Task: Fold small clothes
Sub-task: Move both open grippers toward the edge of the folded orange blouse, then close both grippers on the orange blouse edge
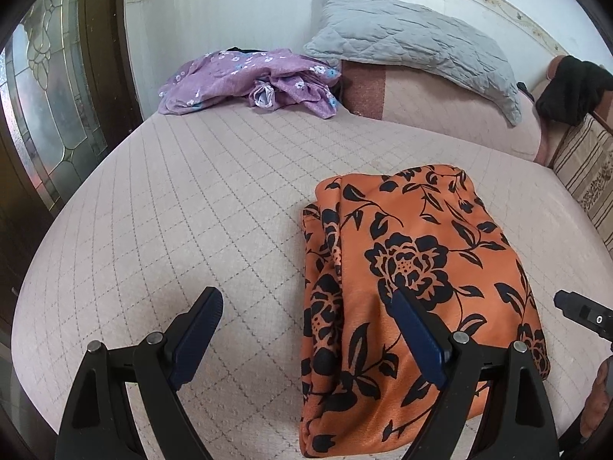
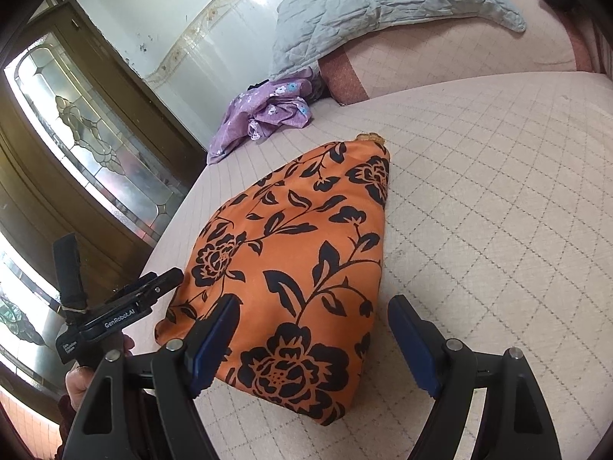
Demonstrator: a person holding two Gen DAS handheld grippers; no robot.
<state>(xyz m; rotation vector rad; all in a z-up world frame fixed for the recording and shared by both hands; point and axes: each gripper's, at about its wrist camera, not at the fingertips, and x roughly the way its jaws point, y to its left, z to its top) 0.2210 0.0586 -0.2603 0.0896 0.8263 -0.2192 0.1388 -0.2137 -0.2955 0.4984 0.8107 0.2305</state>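
Orange floral garment [image 1: 413,268] folded, flat on quilted mattress [image 1: 191,211]. Left gripper [image 1: 306,306] jaws wide, empty, above garment's left edge. Right gripper [image 2: 314,314] jaws wide, empty, above garment's near end. Purple garment [image 1: 249,80] crumpled, well beyond it.

Both wrist views low, forward, sharing bed [image 1: 191,199]

A bed [image 1: 214,207] covered in a pale quilted sheet with a diamond grid is carrying everything. A folded orange garment [image 1: 413,287] with black flowers is lying flat on it at the near side. A crumpled purple floral garment [image 1: 245,80] is sitting at the far edge by the wall, and a grey quilted pillow [image 1: 413,42] is resting on a pinkish bolster [image 1: 440,115] beside it.
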